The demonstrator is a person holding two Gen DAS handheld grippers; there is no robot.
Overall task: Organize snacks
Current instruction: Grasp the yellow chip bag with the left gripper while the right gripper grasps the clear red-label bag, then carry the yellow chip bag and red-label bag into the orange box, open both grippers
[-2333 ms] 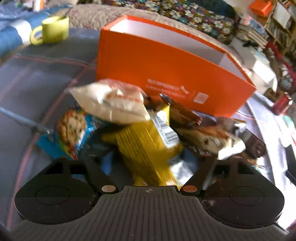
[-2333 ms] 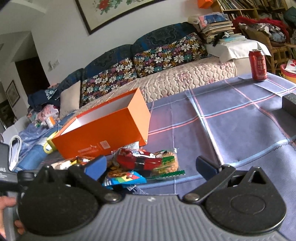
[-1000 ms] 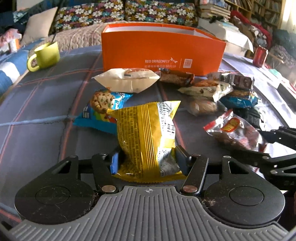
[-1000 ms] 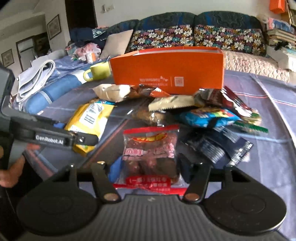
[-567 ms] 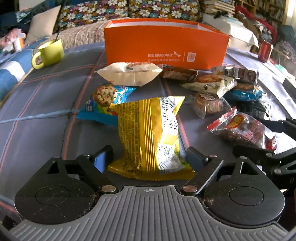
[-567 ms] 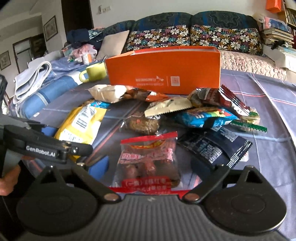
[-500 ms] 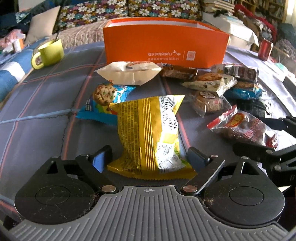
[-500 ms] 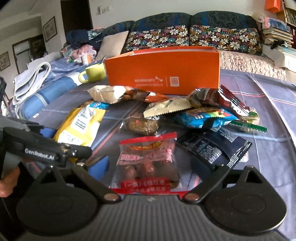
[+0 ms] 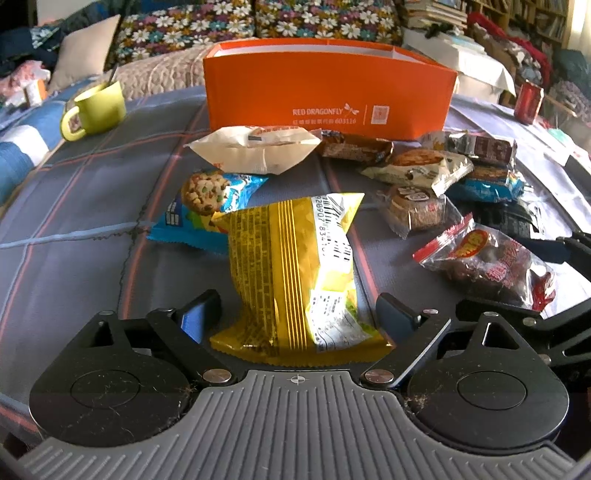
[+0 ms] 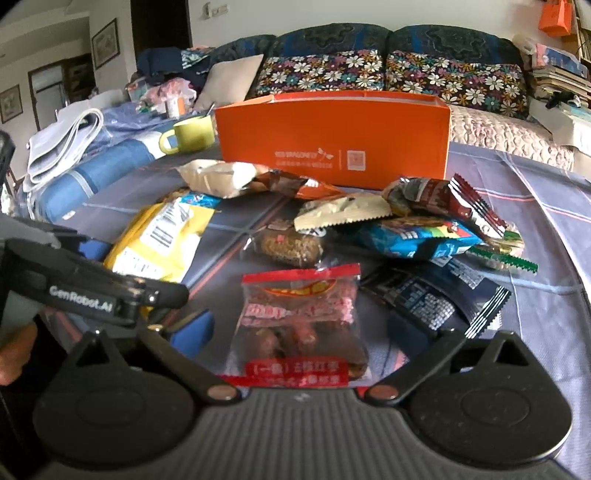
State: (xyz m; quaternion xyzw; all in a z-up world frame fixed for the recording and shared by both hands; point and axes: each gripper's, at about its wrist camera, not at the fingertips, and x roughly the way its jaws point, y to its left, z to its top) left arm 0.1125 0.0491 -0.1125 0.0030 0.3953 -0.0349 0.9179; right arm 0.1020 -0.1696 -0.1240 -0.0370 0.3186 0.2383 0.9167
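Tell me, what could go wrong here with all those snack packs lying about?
Both tongs have just opened. The yellow pack lies loose between the left tongs, leaning on the cookie pack, so a regrasp might drag both. The two tongs sit close together and could bump when the right tongs reach for the red-topped clear pack. The orange box stands behind the pile; a low carry may catch its front wall.

Left claw (image 9: 299, 314) and right claw (image 10: 299, 332) just opened.

floral sofa (image 10: 388, 74), white wall (image 10: 258, 18)
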